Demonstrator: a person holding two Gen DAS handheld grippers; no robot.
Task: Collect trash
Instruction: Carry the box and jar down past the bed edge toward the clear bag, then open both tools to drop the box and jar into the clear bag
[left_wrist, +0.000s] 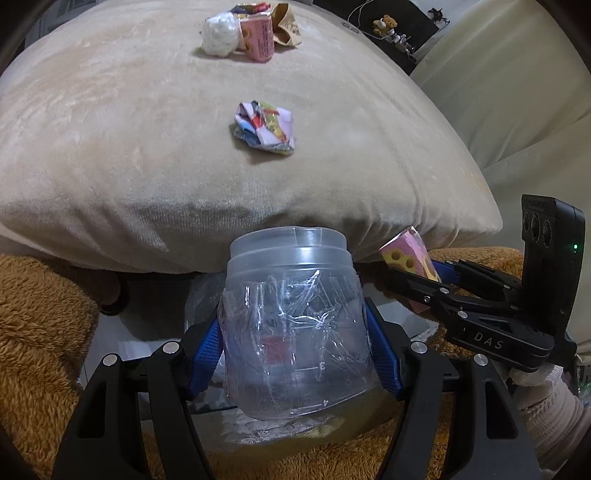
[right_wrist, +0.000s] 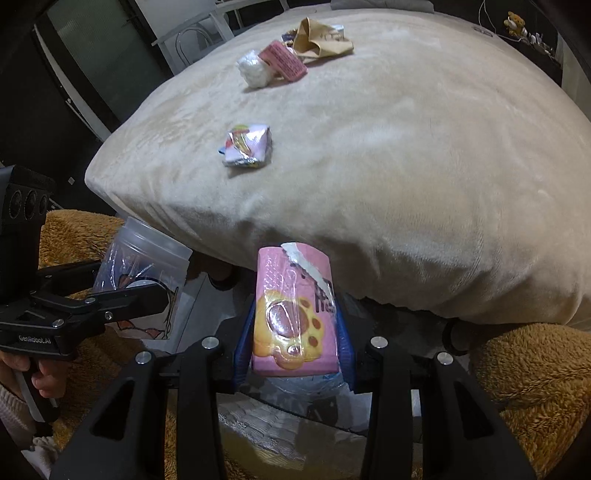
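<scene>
Right claw (right_wrist: 295, 325) around upright pink carton (right_wrist: 293, 314), long axis along fingers.

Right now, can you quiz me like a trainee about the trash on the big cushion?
1. True or false: the left gripper holds a clear jar.
2. What do the right gripper's jaws squeeze? A) a white wad B) a pink carton C) a brown bag
3. Fill in: the foil wrapper lies alone on the ____, nearer than the pile.

Key: 1 true. 2 B, the pink carton. 3 cushion.
</scene>
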